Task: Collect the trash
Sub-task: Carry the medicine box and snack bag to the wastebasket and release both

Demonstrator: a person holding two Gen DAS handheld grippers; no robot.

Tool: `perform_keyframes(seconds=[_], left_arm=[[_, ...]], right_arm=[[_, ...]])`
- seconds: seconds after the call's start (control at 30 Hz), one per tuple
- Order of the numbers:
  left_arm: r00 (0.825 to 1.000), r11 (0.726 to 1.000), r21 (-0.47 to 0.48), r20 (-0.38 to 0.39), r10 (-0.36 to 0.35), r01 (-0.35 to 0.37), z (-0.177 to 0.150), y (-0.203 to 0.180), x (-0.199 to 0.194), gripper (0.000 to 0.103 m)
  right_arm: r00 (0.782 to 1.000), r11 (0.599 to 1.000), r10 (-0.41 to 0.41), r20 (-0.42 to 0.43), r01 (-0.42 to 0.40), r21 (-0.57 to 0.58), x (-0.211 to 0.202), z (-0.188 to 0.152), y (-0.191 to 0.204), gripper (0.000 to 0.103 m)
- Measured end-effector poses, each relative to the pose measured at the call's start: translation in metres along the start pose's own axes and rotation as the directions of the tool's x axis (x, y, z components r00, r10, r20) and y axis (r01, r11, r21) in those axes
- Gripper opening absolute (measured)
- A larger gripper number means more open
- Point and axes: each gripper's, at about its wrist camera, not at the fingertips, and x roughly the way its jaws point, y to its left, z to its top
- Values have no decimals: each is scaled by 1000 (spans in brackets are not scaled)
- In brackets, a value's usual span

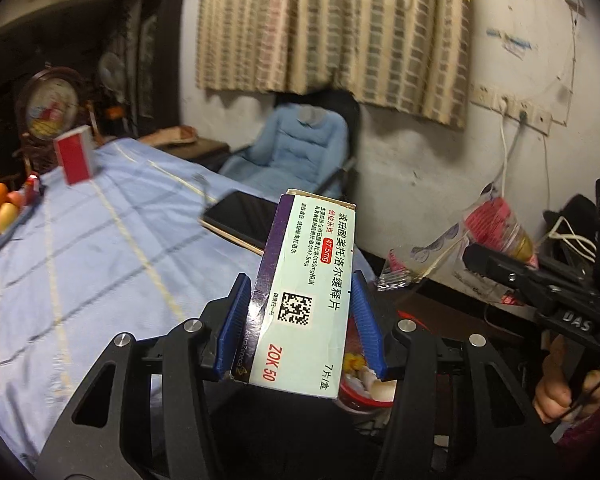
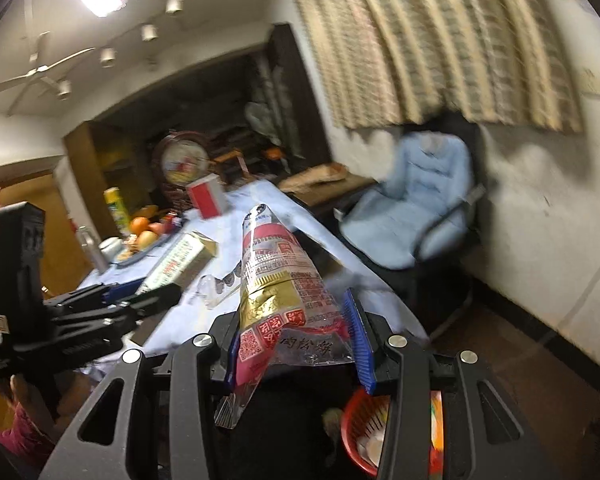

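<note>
Two pieces of trash held at once, each clamped off the blue tablecloth (image 1: 100, 240), apparently for carrying to the red basket (image 2: 358, 432) low down just beneath both grippers. Nearest to that basket: left gripper (image 1: 300, 320) closed partway on the medicine box (image 1: 304, 292), blue pads pressing its long sides; right gripper (image 2: 296, 340) likewise narrowed on the crinkled snack wrapper (image 2: 280, 288). Farther from the basket, untouched on the cloth: dark phone (image 1: 240, 216), then red box (image 1: 74, 156) standing upright.
</note>
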Motion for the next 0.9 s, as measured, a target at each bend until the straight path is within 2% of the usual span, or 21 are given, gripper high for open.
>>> perform_keyframes(seconds=[0.2,0.37,0.47,0.53,0.6,0.63,0.7,0.9], left_arm=[[995,998,30,-85,-55,57,-7,-23,44,51],[983,995,33,-161,-83,90,-18,-29,75,50],[975,994,35,-201,-93,102,-25,-33,91,51],[970,993,37,-221,-97,108,-28,-34,99,50],[965,993,36,-241,-104,115,-30,-35,108,51],[963,992,36,-247,-106,119,-32,-36,111,51],[958,991,40,-266,-110,125,-35,-38,119,51],[943,988,43,-307,-127,148,-40,-44,135,50]], right_arm=[[988,991,-82,-131,96,98,35,-34,-58,44],[957,975,-125,-260,168,149,69,-72,-92,44],[939,967,-123,-321,186,172,89,-93,-106,45],[922,965,-140,-361,209,158,103,-104,-111,51],[896,959,-184,-403,253,125,117,-115,-115,70],[889,955,-203,-411,272,118,120,-118,-117,72],[890,953,-205,-407,277,124,120,-120,-120,72],[916,950,-168,-365,249,188,104,-107,-131,73]])
